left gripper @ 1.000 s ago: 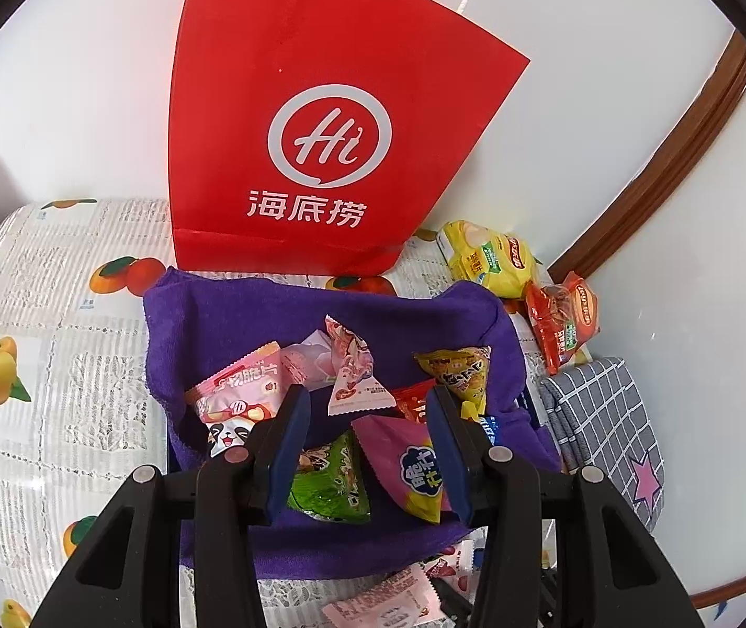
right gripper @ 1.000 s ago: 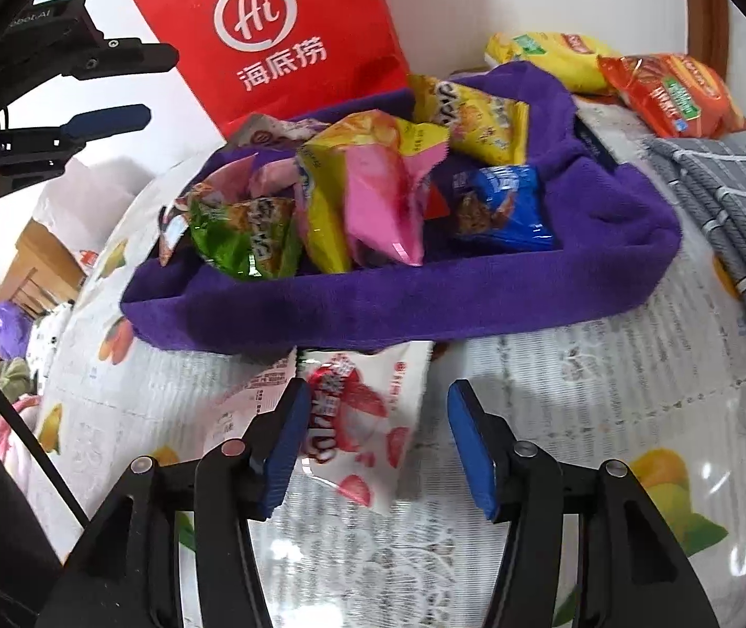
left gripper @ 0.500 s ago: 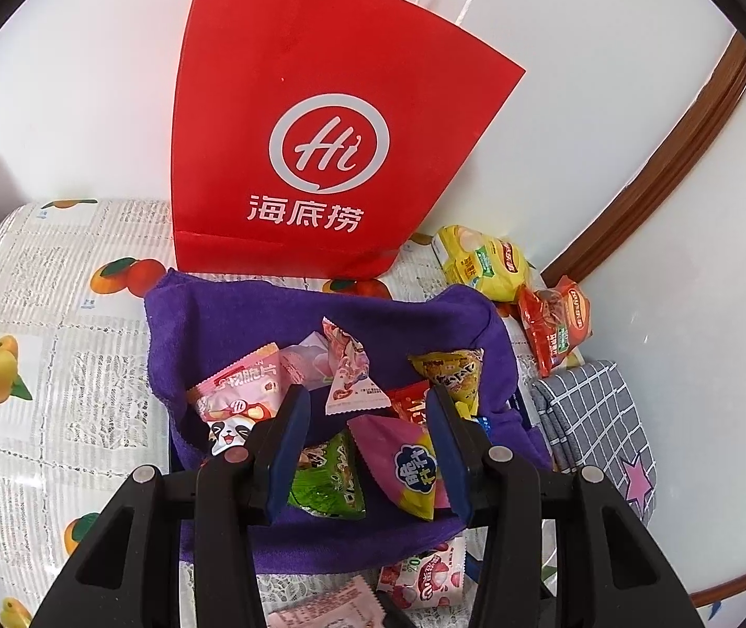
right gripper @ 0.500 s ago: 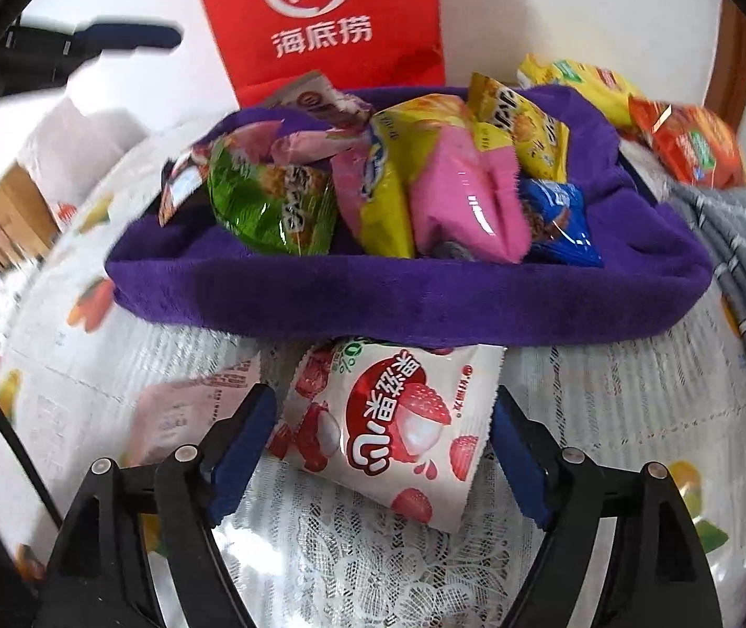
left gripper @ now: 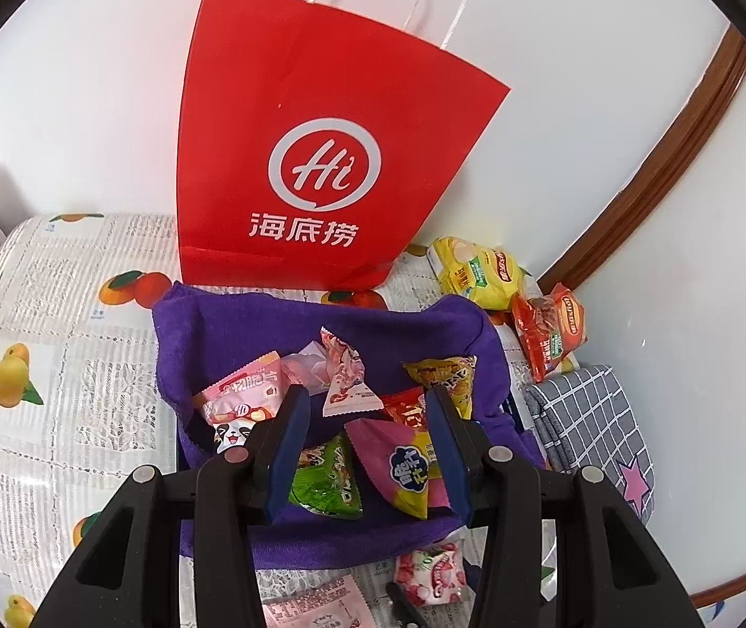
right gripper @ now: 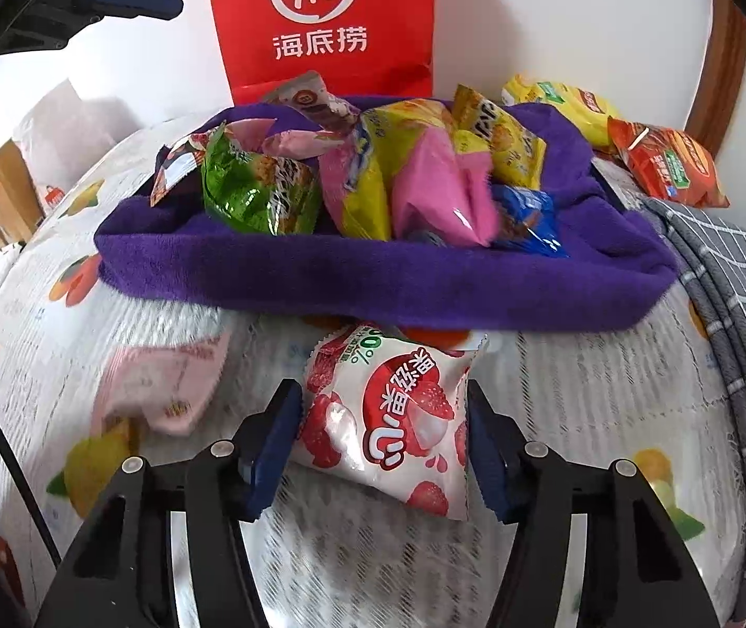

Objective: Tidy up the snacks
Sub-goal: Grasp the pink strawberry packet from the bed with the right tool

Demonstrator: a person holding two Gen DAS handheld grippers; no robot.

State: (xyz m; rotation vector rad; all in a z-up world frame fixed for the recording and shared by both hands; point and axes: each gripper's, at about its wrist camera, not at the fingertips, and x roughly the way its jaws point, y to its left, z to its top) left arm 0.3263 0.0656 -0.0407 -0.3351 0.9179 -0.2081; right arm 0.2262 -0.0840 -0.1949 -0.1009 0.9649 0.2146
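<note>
A purple cloth-lined basket (left gripper: 205,324) (right gripper: 373,282) holds several snack packets: green, pink-yellow, blue and orange ones. My left gripper (left gripper: 368,418) hovers over it, open, nothing between its fingers; it also shows top left in the right wrist view (right gripper: 127,0). In front of the basket, a white-and-red lychee packet (right gripper: 394,418) (left gripper: 428,575) lies on the tablecloth. My right gripper (right gripper: 381,429) straddles it with its jaws closing, both blue pads against the packet's sides. A pale pink packet (right gripper: 164,387) lies flat to its left.
A red paper bag (left gripper: 320,157) stands against the white wall behind the basket. A yellow chip bag (left gripper: 477,272) and a red chip bag (left gripper: 551,335) lie at the back right. A grey checked cloth (left gripper: 592,429) covers the right edge. Fruit-print tablecloth (left gripper: 59,366) all around.
The right gripper came forward over the lychee packet, spread wide around it, then narrowed onto its sides. The left gripper has stayed over the basket.
</note>
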